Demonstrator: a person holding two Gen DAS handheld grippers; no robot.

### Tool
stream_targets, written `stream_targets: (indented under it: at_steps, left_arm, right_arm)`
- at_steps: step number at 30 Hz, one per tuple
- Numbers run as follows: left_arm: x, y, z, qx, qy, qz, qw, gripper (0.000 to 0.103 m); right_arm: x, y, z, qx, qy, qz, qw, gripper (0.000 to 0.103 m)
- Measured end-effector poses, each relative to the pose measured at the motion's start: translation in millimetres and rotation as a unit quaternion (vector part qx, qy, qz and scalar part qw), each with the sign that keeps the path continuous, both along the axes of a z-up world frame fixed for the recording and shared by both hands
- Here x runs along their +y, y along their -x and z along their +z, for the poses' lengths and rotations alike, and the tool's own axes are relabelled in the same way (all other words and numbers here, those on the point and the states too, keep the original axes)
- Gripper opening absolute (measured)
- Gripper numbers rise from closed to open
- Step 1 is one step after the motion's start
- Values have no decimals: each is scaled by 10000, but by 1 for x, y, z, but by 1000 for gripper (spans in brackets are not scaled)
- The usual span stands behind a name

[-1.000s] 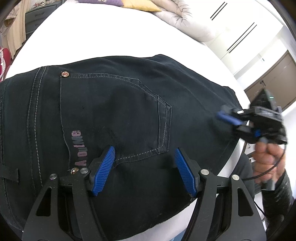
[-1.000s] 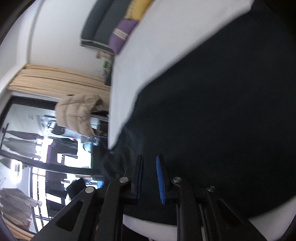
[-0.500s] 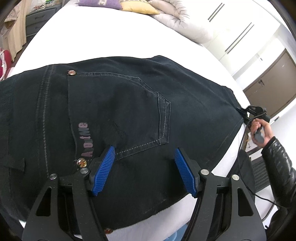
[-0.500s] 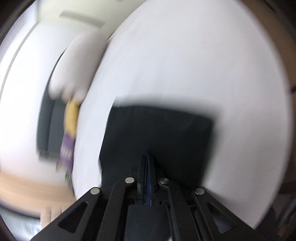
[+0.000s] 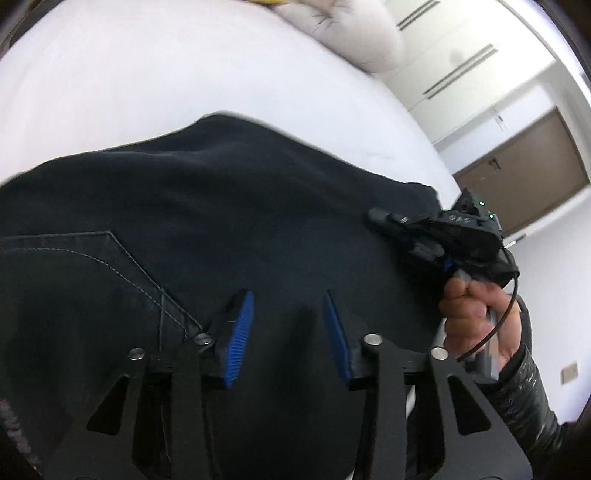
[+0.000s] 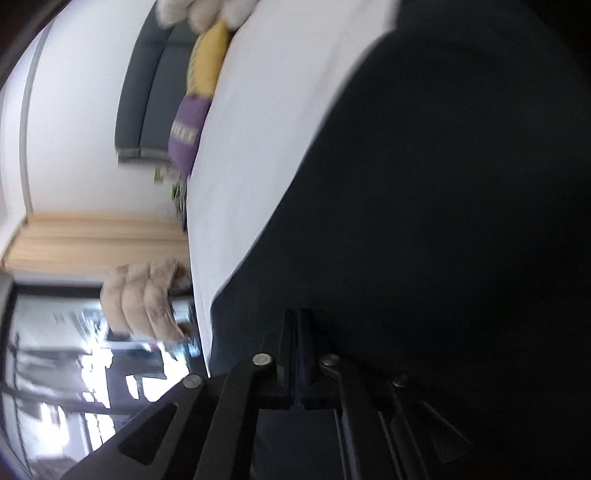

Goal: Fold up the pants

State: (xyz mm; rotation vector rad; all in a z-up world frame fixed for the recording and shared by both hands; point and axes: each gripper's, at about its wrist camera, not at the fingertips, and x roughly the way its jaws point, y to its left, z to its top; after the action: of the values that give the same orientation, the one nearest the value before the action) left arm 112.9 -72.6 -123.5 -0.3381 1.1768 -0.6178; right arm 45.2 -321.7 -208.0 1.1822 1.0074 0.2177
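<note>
Black pants lie spread on the white bed, with the back pocket's stitching at the left. My left gripper hovers low over the cloth just right of the pocket. Its jaws are closing, and the blue pads still stand apart with no visible hold on the cloth. My right gripper, held by a hand, rests its tip on the pants near their right edge. In the right wrist view my right gripper is shut over the pants; pinched cloth cannot be made out.
A puffy white duvet lies at the bed's far end, with white wardrobe doors and a brown door beyond. A yellow pillow and a purple pillow sit by the dark headboard. A beige jacket hangs off the bed.
My left gripper slid right across the pants, past the pocket, and its jaws narrowed. My right gripper shut, swung out to the pants' edge and came back over the cloth.
</note>
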Motion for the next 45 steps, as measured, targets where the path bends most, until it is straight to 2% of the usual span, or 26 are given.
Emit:
stream_targets:
  at_steps: [6,7,9,11,13,15,17,18,20,21,23,24,25,26,28,29,30,31,32,34,35,38,41,42,43,45]
  left_arm:
    - [16,4,-8,166,194,106,9996,34]
    - [20,6,-7,160,187,115,9996,34]
    - [25,11,-6,157,180,161,9996,34]
    - [29,14,-3,222,230,270,9991,34]
    - [31,16,3,236,220,331,9989,34]
    - [30,16,8,231,265,251,9991,34]
    - [23,16,13,256,360,168,9989,34]
    - [21,15,14,250,358,132,9990,34]
    - [17,14,11,265,180,20,9995,34]
    - [20,14,8,272,163,17,9995,34]
    - [27,12,3,333,325,117,9988,34]
    - [31,11,3,331,363,177,9986,34]
    - [37,12,4,302,355,225,9987,34]
    - [43,12,4,278,361,303,9985,34]
    - [53,17,6,282,404,440,9978,34]
    - [59,18,9,252,385,544,9975,34]
    - [63,21,8,228,381,589,9973,34]
    - [61,22,11,194,411,611,9971,34]
    - [55,21,14,154,467,555,9972,34]
    - [34,17,20,89,542,338,9979,34]
    - [18,15,21,70,590,183,9981,34]
    - [-28,1,11,278,758,-314,9962,34]
    - [-51,-6,-11,478,516,-493,9963,33]
    - [-48,-8,-13,511,583,-495,9958,32]
    - [-44,-12,-14,544,582,-463,9957,23]
    - [-19,-25,-21,565,577,-300,9963,15]
  right_arm:
    - [-98,-19,16,64,948,-870,9917,0]
    - [-115,-23,20,82,1137,-1106,9873,0]
    - [-148,-17,36,242,1665,-1885,9676,0]
    - [-161,-3,51,180,1575,-2290,9604,5]
    - [-138,-6,63,-103,1363,-1779,9745,5]
    - [-85,-16,65,-182,1250,-588,9903,5]
    - [-44,-22,56,-124,1232,117,9922,5]
    - [-34,-27,48,-48,1119,276,9933,5]
    - [-32,-47,27,198,1101,229,9935,0]
    - [-38,-56,16,162,887,54,9959,0]
    - [-66,-57,13,110,807,-262,9963,0]
    - [-79,-60,18,97,1038,-483,9934,0]
    - [-91,-44,22,109,1364,-656,9884,0]
    - [-109,-49,28,183,1796,-1052,9779,0]
    - [-144,-25,32,379,1801,-1687,9683,0]
    - [-158,-10,31,408,1705,-1951,9650,5]
    - [-156,-4,47,240,1753,-1963,9645,5]
    - [-154,1,58,66,1788,-1777,9677,5]
    - [-134,5,68,-203,1623,-1284,9781,5]
    - [-88,15,72,-482,1276,-451,9896,5]
    - [-54,16,71,-529,1118,-106,9923,5]
    - [-7,24,41,-403,613,542,9958,5]
    - [7,11,-2,22,372,499,9981,0]
    - [0,12,-8,-33,186,395,9990,0]
    - [-10,19,-9,-71,201,316,9993,0]
    - [-33,28,0,-82,727,72,9973,0]
